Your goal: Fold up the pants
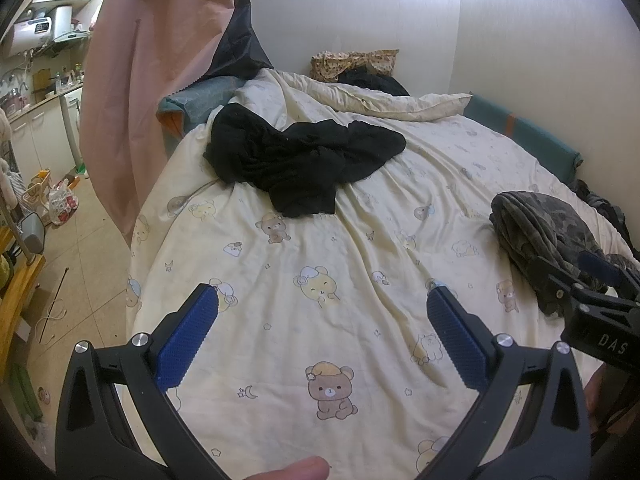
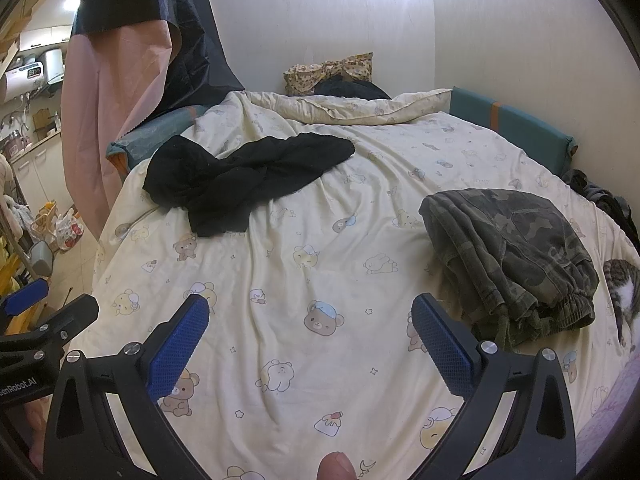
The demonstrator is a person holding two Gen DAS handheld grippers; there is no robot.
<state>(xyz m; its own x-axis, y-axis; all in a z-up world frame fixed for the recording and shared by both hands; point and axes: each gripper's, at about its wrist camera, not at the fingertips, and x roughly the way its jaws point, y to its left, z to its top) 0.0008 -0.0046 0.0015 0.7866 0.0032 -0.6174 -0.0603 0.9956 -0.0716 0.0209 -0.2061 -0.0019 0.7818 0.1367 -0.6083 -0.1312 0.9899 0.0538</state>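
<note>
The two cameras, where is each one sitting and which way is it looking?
Left wrist: on the left gripper, facing up the bed toward the black pants; open blue fingers, a fingertip and the right gripper at its right edge show.
Right wrist: on the right gripper, same direction, nearer the camouflage pants; a fingertip shows.
Shared: bear-print duvet, both pants.

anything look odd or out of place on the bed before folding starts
A cat lies at the bed's right edge, beside the folded camouflage pants, which is unexpected in a folding space. The black pants lie crumpled in a heap farther back on the bear-print duvet. Both hand-held grippers are open and empty.
</note>
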